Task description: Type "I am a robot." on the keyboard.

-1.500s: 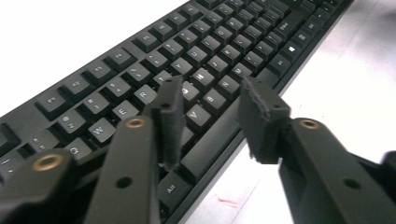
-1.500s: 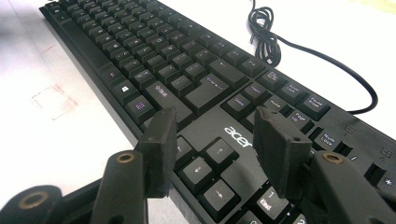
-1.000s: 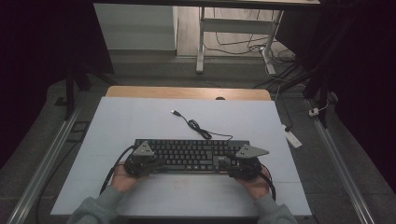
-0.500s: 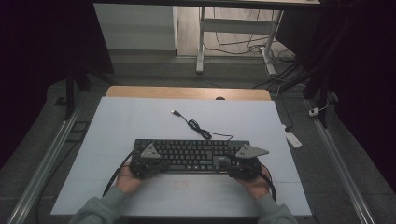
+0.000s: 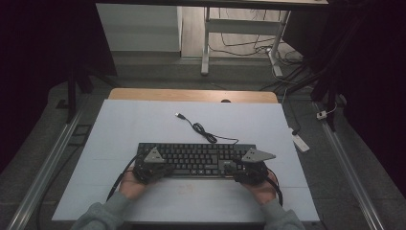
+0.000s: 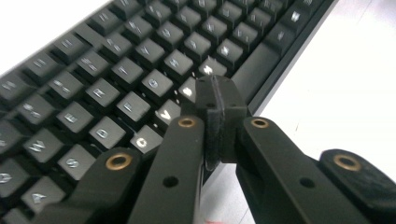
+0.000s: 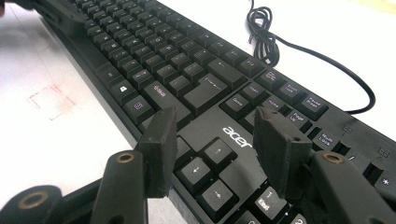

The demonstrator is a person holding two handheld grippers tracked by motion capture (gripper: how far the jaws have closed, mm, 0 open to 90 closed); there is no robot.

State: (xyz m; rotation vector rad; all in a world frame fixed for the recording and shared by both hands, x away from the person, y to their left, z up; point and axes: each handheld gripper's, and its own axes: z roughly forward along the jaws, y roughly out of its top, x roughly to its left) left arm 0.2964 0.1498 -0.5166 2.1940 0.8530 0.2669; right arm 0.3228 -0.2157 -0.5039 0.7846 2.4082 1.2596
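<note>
On the white table [image 5: 119,129], the left gripper [image 5: 154,168] sits at the near left corner of the black keyboard [image 5: 201,157]. In the left gripper view its jaws are clenched together with nothing between them, the closed tip [image 6: 215,100] over the bottom rows of keys near the space bar; whether it presses a key I cannot tell. White letters show on the keys there, among them C, V, E and S, though blur makes the rest hard to read.

The keyboard lies across the near middle of the table, long side running left to right. Its cable [image 5: 203,133] trails from the far edge in a loose coil, and the plug [image 5: 180,115] rests on the table farther back.

The right gripper [image 5: 243,168] sits at the near right end of the keyboard. In the right gripper view its jaws stand apart and released, gripping nothing, one finger [image 7: 159,140] to the left of the arrow keys [image 7: 205,170] and the other [image 7: 280,144] to their right. The word "acer" [image 7: 237,136] is printed in white above the arrows. "Enter", "Delete", "Insert" and "Num Lock" can be read on nearby keys. A faint red square [image 7: 50,101] is marked on the table left of the keyboard in that view.
</note>
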